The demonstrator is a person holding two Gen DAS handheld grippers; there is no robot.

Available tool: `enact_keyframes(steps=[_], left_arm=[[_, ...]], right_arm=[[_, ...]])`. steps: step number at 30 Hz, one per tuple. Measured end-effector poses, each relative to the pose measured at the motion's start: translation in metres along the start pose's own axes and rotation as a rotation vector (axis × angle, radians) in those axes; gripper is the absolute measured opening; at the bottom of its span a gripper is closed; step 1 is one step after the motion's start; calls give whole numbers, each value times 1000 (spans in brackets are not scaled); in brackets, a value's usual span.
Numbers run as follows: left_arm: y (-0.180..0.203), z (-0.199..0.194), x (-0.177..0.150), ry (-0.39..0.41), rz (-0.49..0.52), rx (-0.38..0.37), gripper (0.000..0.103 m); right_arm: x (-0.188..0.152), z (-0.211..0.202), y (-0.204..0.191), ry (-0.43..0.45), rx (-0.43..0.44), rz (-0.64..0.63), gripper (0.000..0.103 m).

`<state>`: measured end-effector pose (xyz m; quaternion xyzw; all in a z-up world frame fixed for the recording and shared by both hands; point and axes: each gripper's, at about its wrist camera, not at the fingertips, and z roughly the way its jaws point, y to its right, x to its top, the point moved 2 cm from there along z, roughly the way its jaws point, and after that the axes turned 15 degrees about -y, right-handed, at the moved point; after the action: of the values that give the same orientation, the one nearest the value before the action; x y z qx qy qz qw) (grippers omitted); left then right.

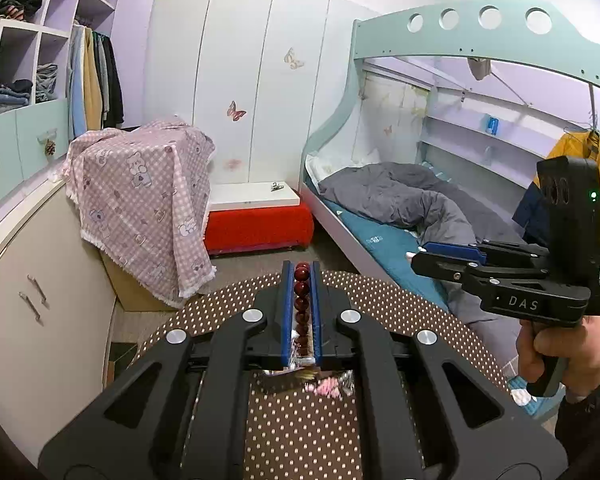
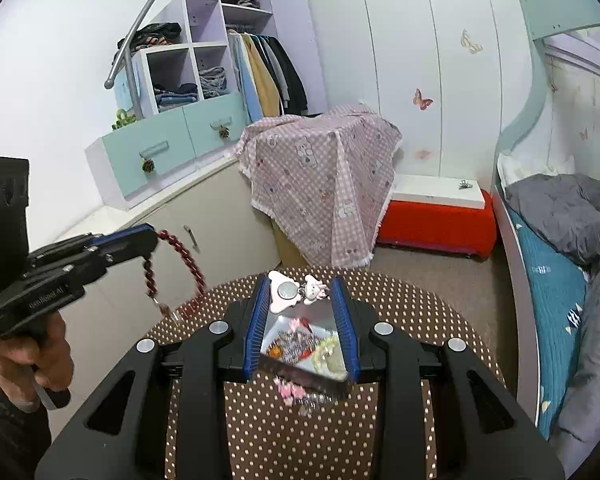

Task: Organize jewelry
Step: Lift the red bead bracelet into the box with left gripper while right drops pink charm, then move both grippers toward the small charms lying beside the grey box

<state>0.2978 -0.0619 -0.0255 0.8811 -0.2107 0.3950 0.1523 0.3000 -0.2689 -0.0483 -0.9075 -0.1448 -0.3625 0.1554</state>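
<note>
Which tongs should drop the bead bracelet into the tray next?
Left. The left tongs already clamp the dark red bead bracelet, held just left of the shiny metal tray. The right tongs are open around nothing.

A round counter (image 2: 420,312) (brown cloth, white dots) carries a metal tray (image 2: 284,326), a pink charm (image 2: 290,391) beside it, possibly a keyring (image 2: 296,292) too.

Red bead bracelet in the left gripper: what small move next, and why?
Probably lower the left gripper toward the metal tray, then release. The red bead bracelet hangs clamped above the dotted table, beside the tray, which already holds other trinkets. The right gripper is open and empty.
</note>
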Motion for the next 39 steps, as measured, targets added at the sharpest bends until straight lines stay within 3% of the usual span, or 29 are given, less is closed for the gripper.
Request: enact_keyframes(steps=[8, 12, 13, 14, 15, 16, 17, 18, 25, 39], left_arm=[[0, 31, 20, -34, -11, -20, 8], [-5, 55, 19, -84, -27, -17, 9], [-6, 63, 18, -109, -26, -4, 9], [-8, 71, 17, -134, -30, 18, 9], [-10, 75, 17, -150, -36, 36, 16], [-13, 80, 15, -168, -52, 68, 59], [-16, 79, 13, -170, -65, 98, 80], [-21, 72, 11, -118, -89, 156, 93], [-35, 45, -1, -58, -149, 197, 94], [-24, 16, -28, -10, -179, 196, 94]], right_arm=[[15, 20, 9, -30, 20, 25, 30], [18, 47, 18, -86, 29, 50, 30], [18, 52, 20, -102, 25, 58, 32], [18, 59, 23, -123, 18, 70, 42], [15, 67, 28, -142, 8, 94, 66], [13, 68, 32, -138, -1, 116, 76], [13, 68, 33, -131, -7, 128, 86], [10, 67, 38, -120, -13, 152, 91], [-3, 44, 53, -60, -23, 239, 95], [-16, 14, 41, -27, -51, 214, 95]])
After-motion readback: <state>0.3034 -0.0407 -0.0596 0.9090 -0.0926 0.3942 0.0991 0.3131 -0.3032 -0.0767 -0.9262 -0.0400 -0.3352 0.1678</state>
